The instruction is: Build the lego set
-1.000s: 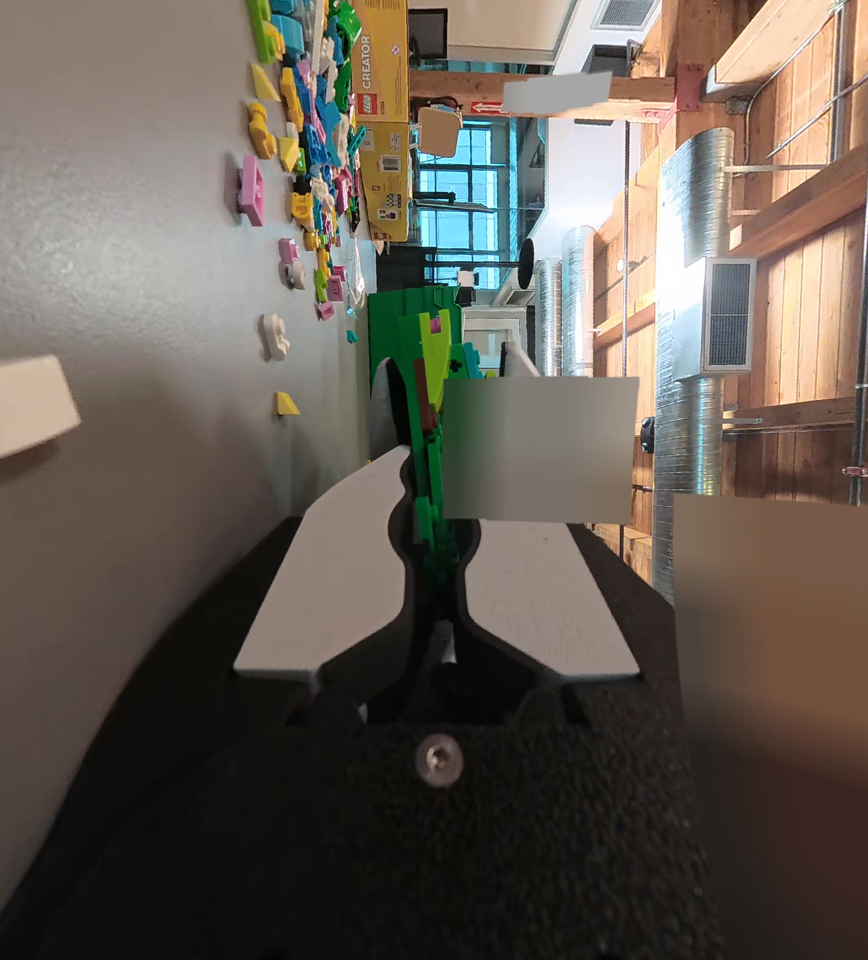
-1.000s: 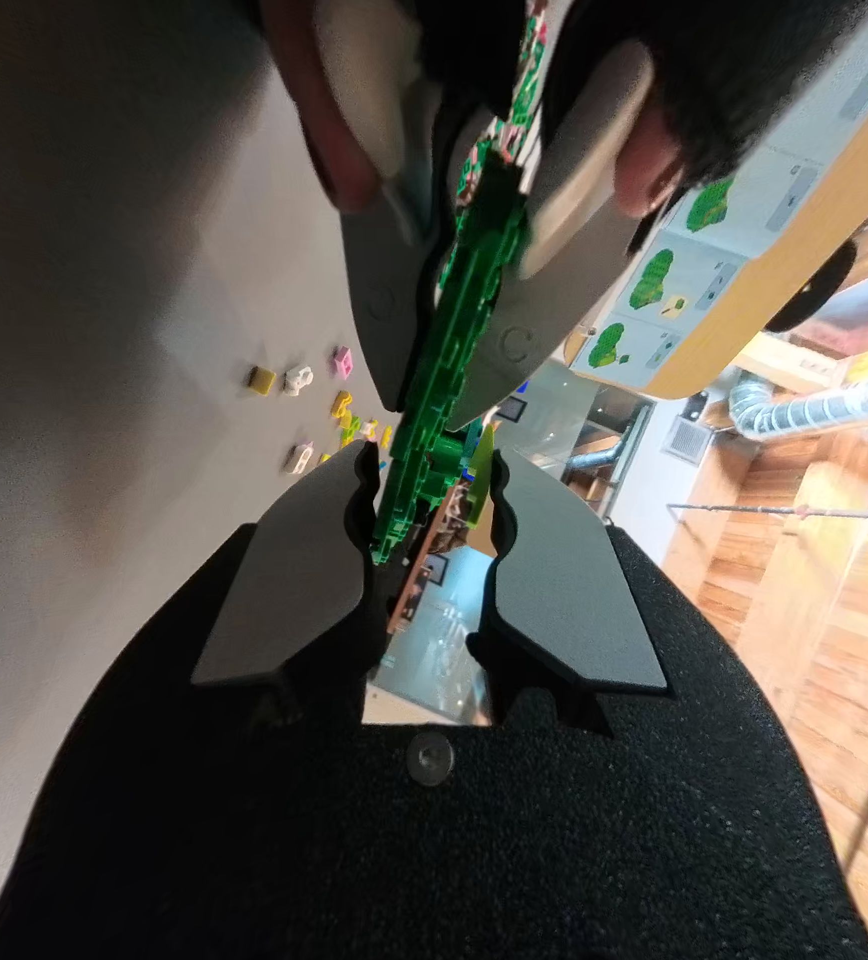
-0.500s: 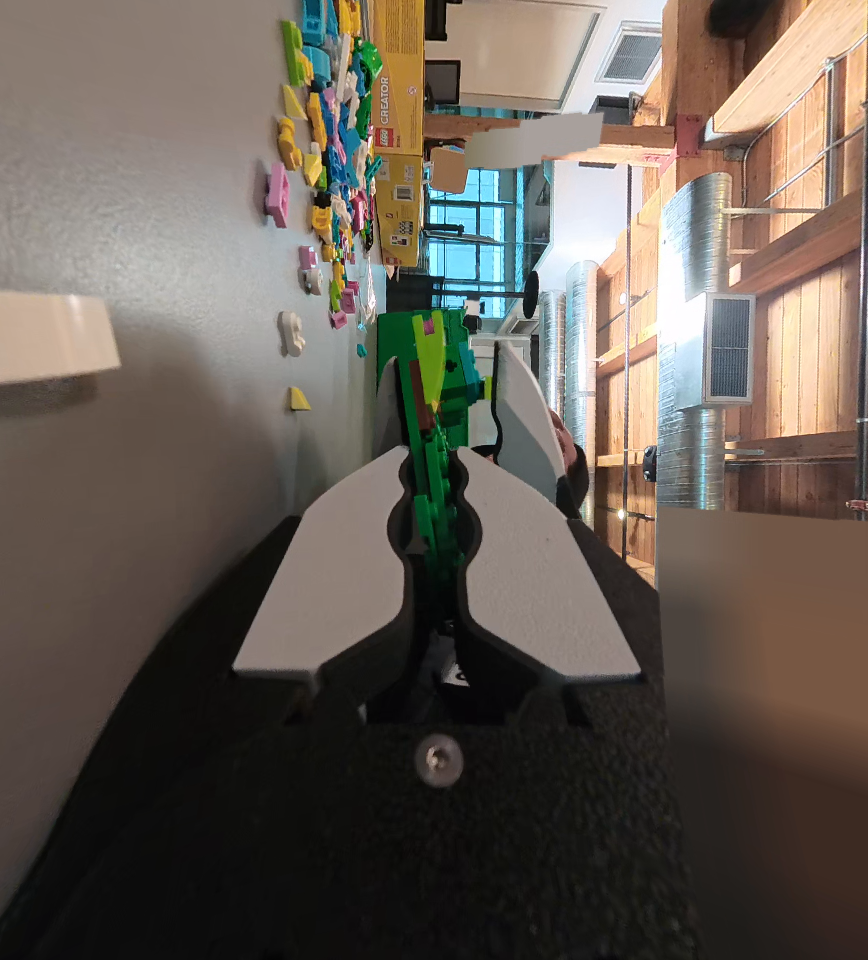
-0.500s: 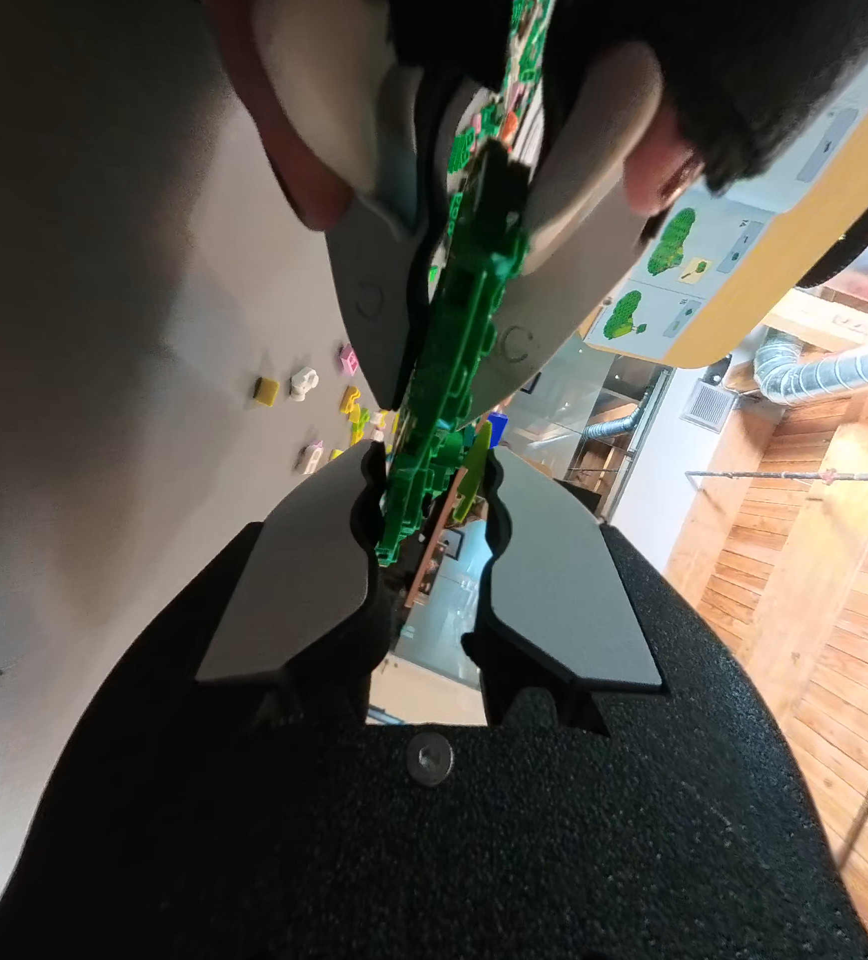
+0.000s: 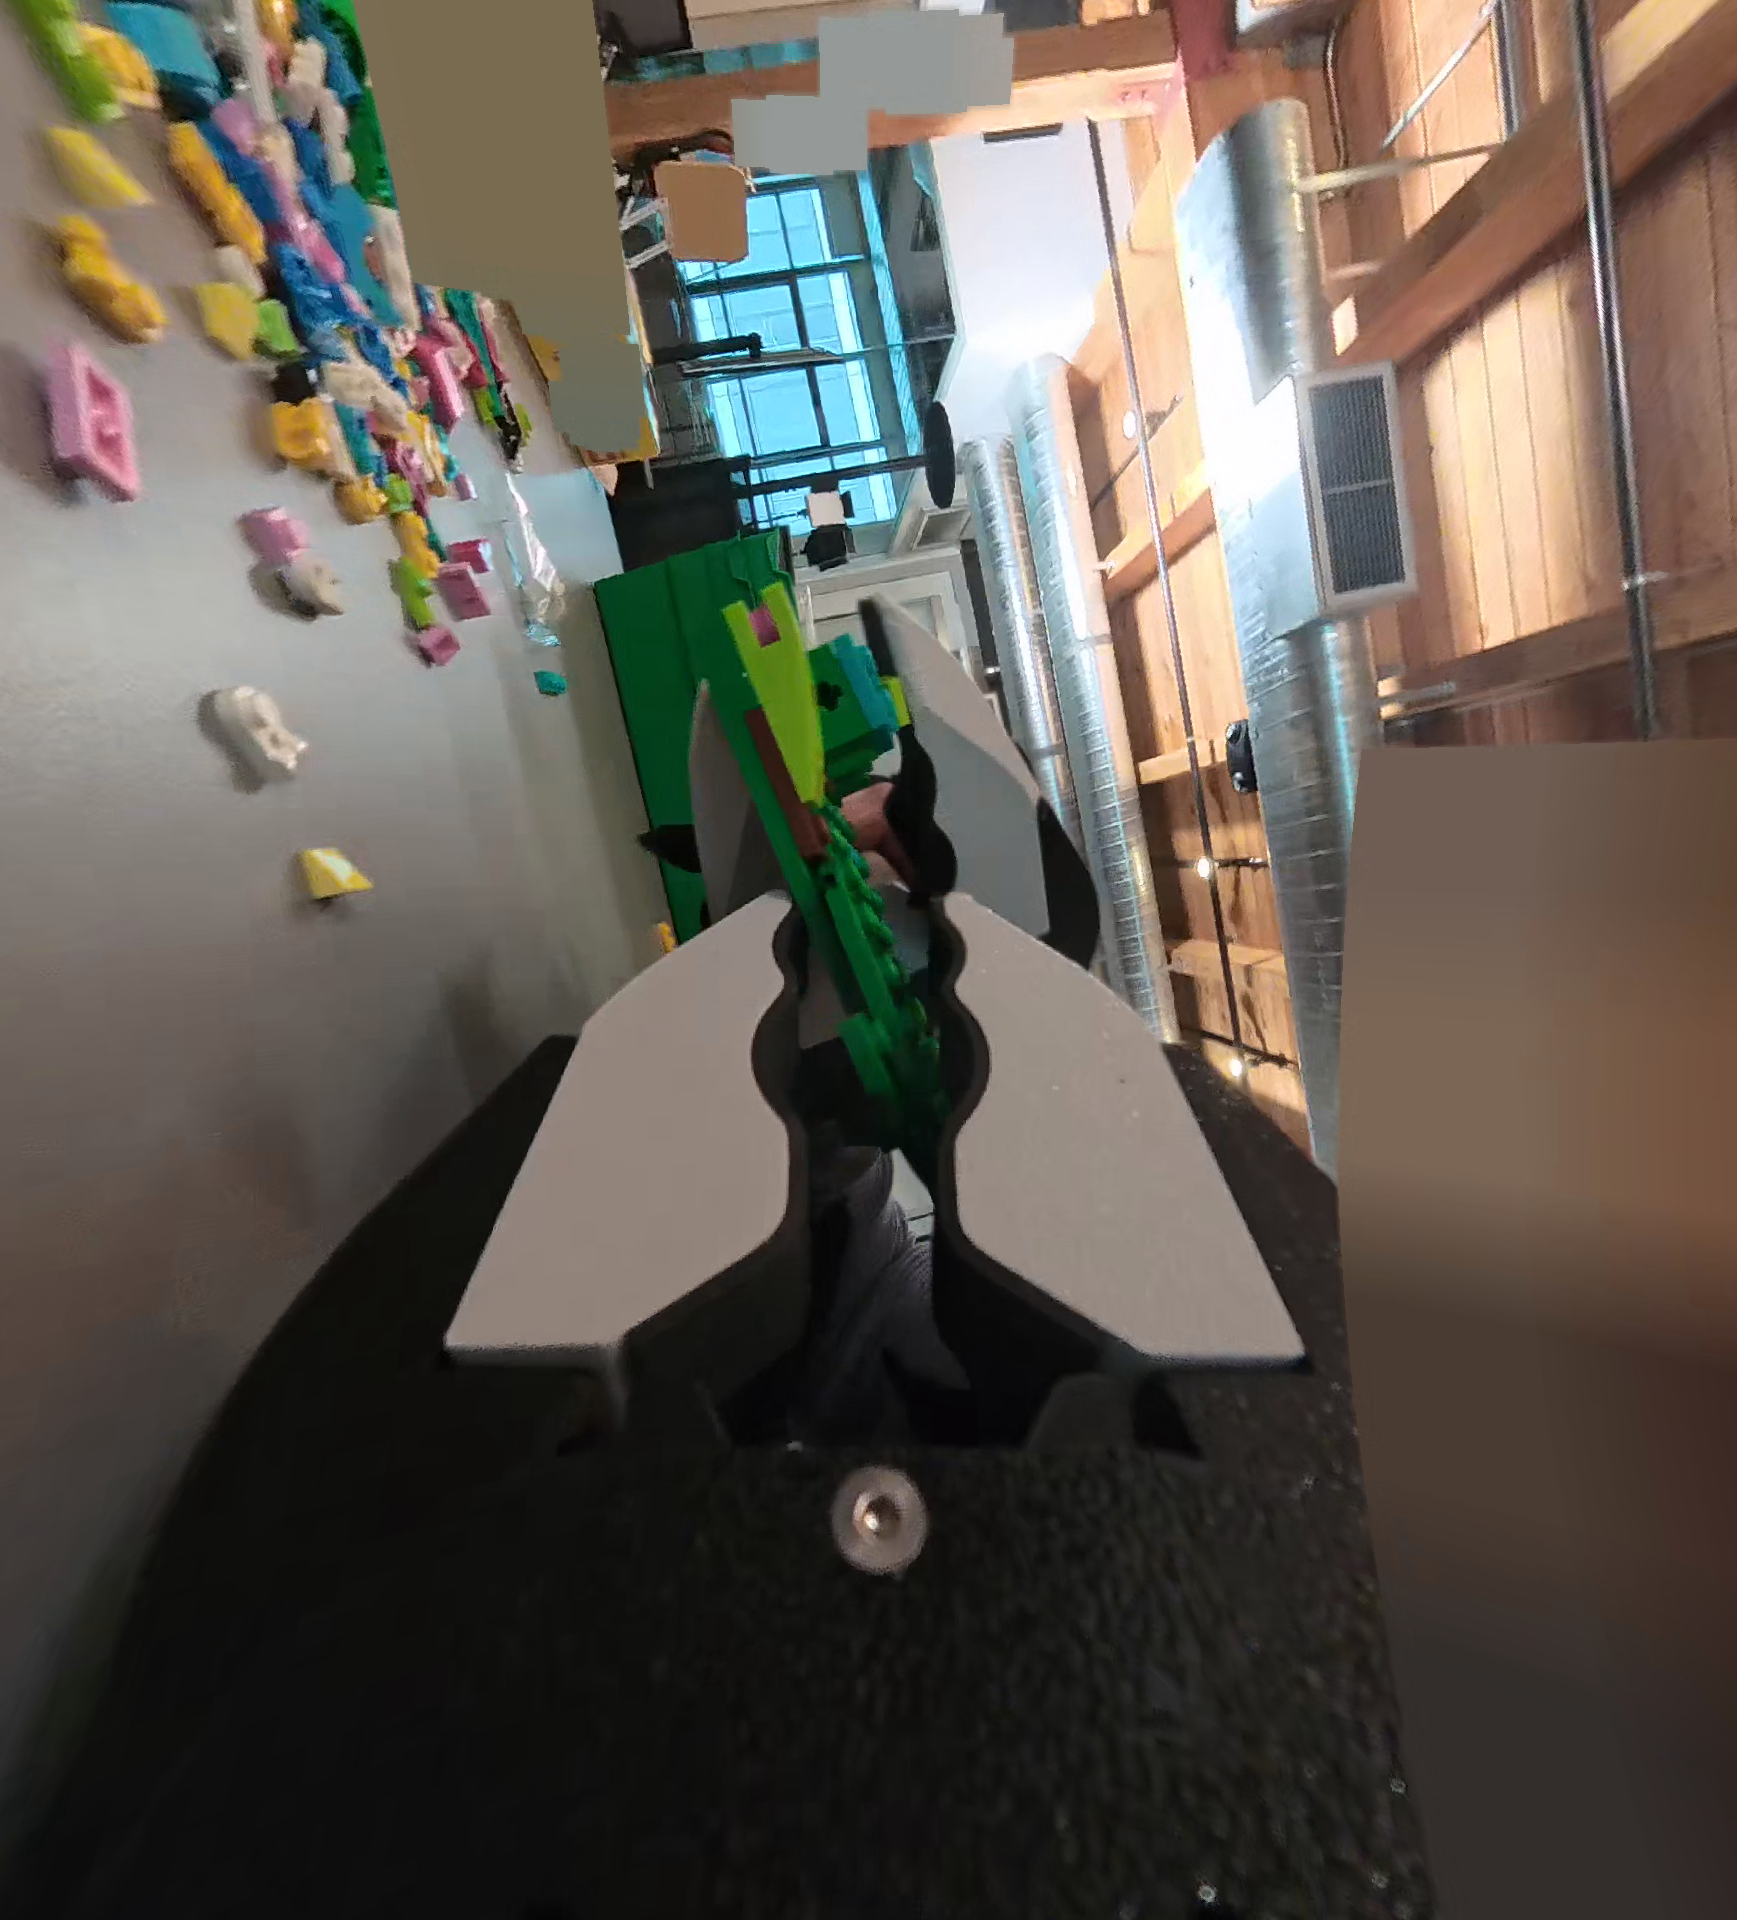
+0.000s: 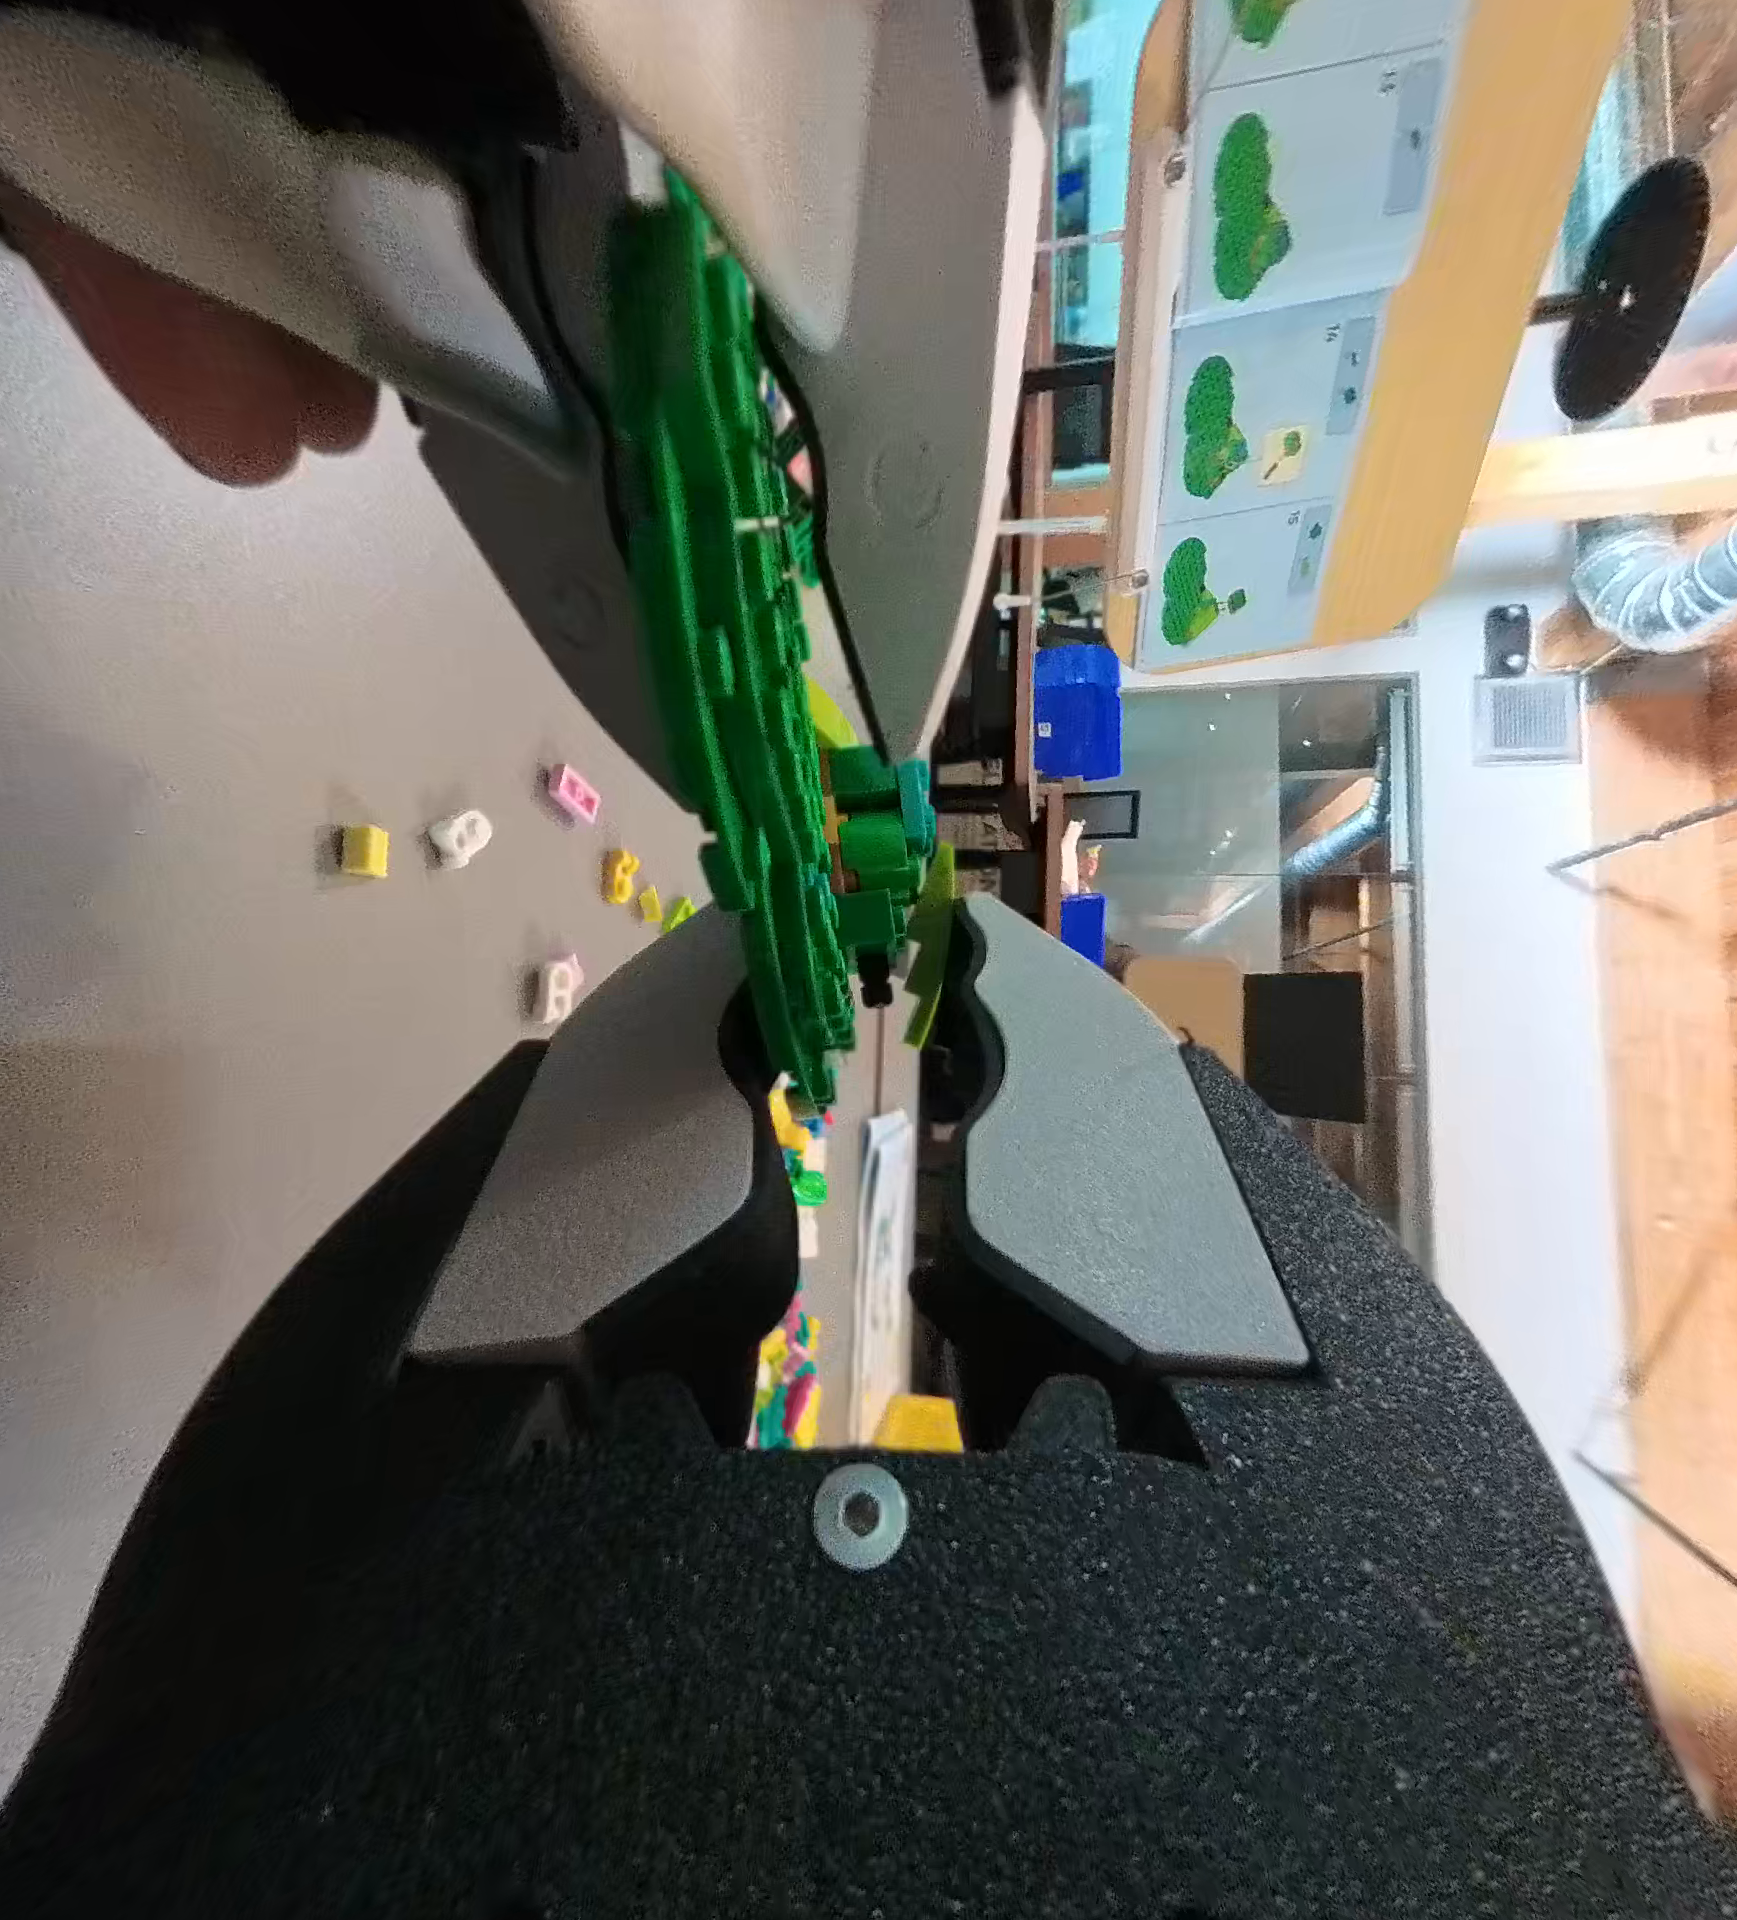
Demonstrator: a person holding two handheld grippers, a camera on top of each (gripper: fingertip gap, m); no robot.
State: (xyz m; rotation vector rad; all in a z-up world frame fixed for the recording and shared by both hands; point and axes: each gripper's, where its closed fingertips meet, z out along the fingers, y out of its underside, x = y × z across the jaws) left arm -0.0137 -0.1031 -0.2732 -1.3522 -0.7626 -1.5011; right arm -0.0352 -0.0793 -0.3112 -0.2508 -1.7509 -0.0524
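Note:
A flat green Lego build (image 5: 874, 987) with a lime leaf and small green and teal bricks on it is held edge-on in the air between both grippers. My left gripper (image 5: 864, 914) is shut on one end; the plate lies tilted between its jaws. In the right wrist view the build (image 6: 729, 623) runs from the left gripper's fingers (image 6: 905, 499) at the top down into my right gripper (image 6: 848, 920). The plate lies against one of its fingers and the leaf is near the other. The right gripper's fingers (image 5: 989, 790) also show beyond the build in the left wrist view.
The grey table (image 5: 64, 1039) carries a heap of loose coloured bricks (image 5: 303, 312), with a pink brick (image 5: 95, 421), a white piece (image 5: 256, 732) and a yellow slope (image 5: 329, 873) nearer. A green box (image 5: 666, 707) stands behind. An open instruction booklet (image 6: 1259, 364) and a person's hand (image 6: 209, 405) show too.
Both grippers have swung round with the build. The plate now sits tilted in the left gripper, whose jaws stand a little wider. The left gripper looms closer in the right wrist view.

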